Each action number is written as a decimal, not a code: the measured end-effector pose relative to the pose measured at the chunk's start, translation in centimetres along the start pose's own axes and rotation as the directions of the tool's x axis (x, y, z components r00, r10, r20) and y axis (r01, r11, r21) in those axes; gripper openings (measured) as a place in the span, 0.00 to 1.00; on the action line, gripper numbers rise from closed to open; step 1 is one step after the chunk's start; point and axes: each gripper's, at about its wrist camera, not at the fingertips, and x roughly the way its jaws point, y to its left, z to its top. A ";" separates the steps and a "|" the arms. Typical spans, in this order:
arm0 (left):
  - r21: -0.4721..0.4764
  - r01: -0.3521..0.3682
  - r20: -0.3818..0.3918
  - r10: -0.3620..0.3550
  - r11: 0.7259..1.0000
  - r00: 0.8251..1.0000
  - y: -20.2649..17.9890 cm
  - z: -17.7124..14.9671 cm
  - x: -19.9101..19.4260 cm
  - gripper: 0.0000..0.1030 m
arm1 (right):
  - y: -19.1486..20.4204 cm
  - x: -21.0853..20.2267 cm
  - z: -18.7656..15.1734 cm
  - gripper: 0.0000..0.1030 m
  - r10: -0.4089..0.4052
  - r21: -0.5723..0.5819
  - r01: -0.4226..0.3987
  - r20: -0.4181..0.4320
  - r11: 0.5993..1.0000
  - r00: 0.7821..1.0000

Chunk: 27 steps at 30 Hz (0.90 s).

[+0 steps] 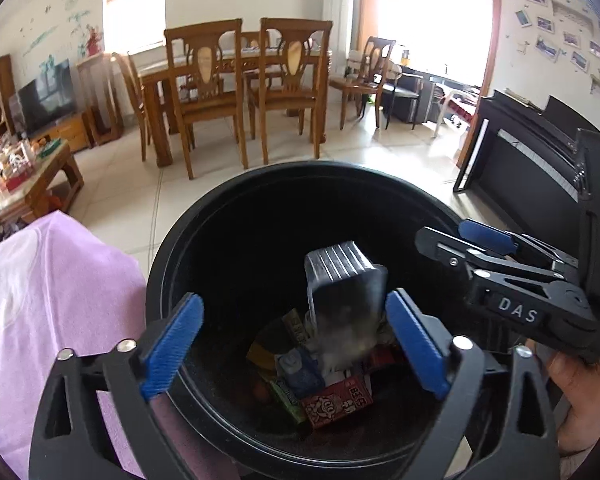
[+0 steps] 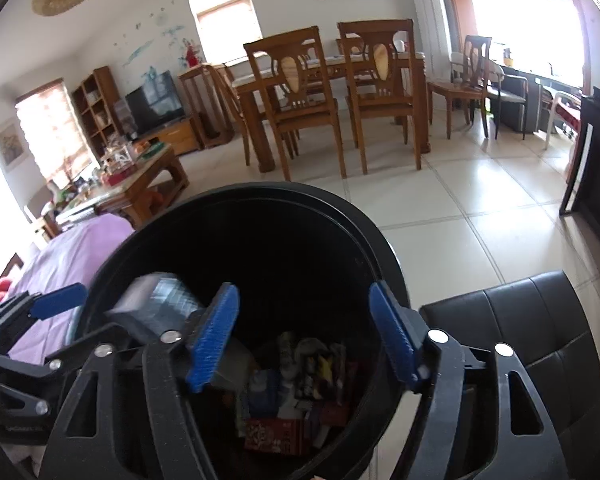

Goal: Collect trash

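A round black trash bin [image 1: 260, 184] stands on the tiled floor, with several wrappers and small cartons [image 1: 332, 396] at its bottom. A silver-grey box [image 1: 340, 280] is blurred in mid-air inside the bin, between and just past the blue pads of my left gripper [image 1: 296, 344], which is open above the bin's near rim. My right gripper [image 2: 304, 336] is open and empty over the bin [image 2: 300, 196]; the grey box [image 2: 156, 308] shows blurred to its left. The right gripper also shows in the left wrist view [image 1: 472, 240] at the bin's right rim.
A purple cloth-covered surface [image 1: 48, 300] lies left of the bin. A black leather seat [image 2: 512, 320] is at its right. A wooden dining table with chairs [image 1: 240, 80] stands behind, a cluttered coffee table [image 1: 32, 176] far left, and a black piano [image 1: 532, 148] at right.
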 end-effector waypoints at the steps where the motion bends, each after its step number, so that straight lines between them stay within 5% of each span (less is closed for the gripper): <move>1: 0.013 0.000 0.001 0.000 1.000 1.000 -0.2 0.0 -0.1 0.95 | 0.1 -0.3 0.0 0.69 -0.004 -0.008 0.004 0.006 1.000 1.000; 9: 0.062 -0.022 -0.006 0.023 0.998 1.000 -0.5 -0.5 -1.5 0.95 | 0.5 -3.2 0.2 0.73 0.013 0.017 -0.015 0.095 1.000 0.995; 18: -0.002 -0.044 0.133 0.043 0.999 0.990 3.1 -2.2 -8.6 0.95 | 5.4 -6.6 0.5 0.94 0.063 -0.012 -0.062 0.167 0.998 0.984; 27: -0.210 -0.188 0.274 0.242 0.959 0.931 11.6 -7.1 -17.4 0.95 | 16.9 -6.3 0.3 0.95 0.181 -0.097 -0.169 0.143 0.981 0.973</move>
